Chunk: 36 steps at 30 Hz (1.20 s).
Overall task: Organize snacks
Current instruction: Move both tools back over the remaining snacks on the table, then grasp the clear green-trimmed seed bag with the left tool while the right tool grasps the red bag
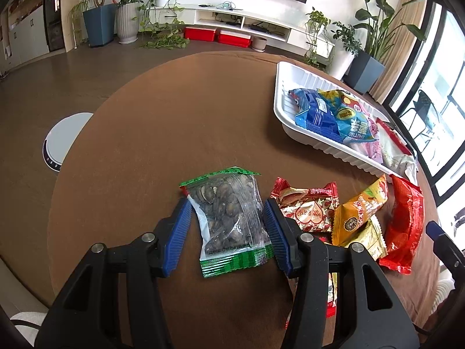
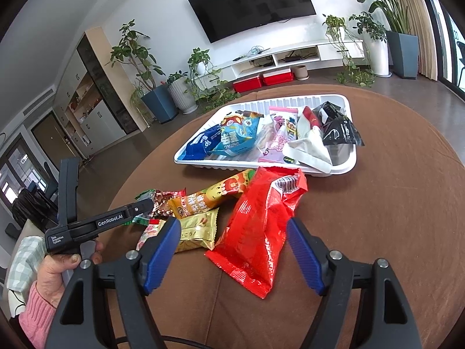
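The clear, green-edged plastic packet of dark seeds (image 1: 232,221) lies flat on the brown round counter (image 1: 159,133), between the released left gripper's (image 1: 228,232) blue fingers. The right gripper (image 2: 234,257) is spread over a crinkled red foil bag (image 2: 258,226).

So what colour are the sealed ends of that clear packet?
Green, on the clear packet; clearest in the left wrist view.

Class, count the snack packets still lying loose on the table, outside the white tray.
5, perhaps more hidden: the green-edged clear packet between the left claw tips, the heart-print packet, orange packet, gold packet, and big red bag before the right claw.
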Tool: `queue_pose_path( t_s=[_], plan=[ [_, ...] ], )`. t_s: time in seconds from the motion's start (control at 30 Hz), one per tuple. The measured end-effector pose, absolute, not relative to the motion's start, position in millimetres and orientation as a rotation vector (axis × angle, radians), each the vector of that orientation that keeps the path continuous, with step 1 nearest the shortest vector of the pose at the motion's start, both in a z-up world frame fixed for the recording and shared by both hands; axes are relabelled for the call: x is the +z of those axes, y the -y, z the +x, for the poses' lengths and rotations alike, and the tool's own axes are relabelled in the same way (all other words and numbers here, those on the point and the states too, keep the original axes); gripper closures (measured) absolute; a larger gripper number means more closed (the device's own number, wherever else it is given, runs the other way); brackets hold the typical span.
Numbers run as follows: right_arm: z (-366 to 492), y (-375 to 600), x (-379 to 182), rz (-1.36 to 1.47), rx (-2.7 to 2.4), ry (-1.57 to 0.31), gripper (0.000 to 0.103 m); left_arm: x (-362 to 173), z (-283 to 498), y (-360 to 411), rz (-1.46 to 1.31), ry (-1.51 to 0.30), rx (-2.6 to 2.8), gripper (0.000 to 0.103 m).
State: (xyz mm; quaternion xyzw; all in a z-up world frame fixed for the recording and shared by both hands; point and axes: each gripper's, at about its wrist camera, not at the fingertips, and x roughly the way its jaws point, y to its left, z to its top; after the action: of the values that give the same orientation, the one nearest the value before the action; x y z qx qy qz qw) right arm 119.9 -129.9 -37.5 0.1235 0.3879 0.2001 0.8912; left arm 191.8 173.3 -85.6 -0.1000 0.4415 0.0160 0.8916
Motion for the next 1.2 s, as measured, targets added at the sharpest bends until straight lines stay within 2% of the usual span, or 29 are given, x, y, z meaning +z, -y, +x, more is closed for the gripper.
queue_pose_path(
  t_s=[0.27, 0.63, 0.7, 0.77, 0.9, 1.03, 1.2],
  plan=[
    [130, 128, -40, 0.239, 0.386, -0.817, 0.026, -89, 193, -169, -0.188, -0.910, 0.021, 0.054],
    [156, 116, -60, 0.216, 0.321, -0.896, 0.026, -91, 193, -165, -0.176, -0.897, -0.024, 0.068],
    [161, 115, -64, 0.221, 0.319, -0.911, 0.028, -92, 192, -166, -0.177, -0.895, -0.028, 0.068],
    [166, 115, -68, 0.222, 0.312, -0.930, 0.037, -92, 192, -166, -0.179, -0.893, -0.029, 0.068],
    [165, 119, -71, 0.238, 0.322, -0.924, 0.042, -93, 192, -167, -0.180, -0.890, -0.037, 0.069],
    [166, 134, -75, 0.348, 0.371, -0.937, 0.058, -93, 191, -169, -0.199, -0.891, -0.057, 0.072],
    [166, 161, -85, 0.562, 0.445, -0.969, 0.061, -93, 188, -171, -0.225, -0.896, -0.087, 0.075]
  ],
)
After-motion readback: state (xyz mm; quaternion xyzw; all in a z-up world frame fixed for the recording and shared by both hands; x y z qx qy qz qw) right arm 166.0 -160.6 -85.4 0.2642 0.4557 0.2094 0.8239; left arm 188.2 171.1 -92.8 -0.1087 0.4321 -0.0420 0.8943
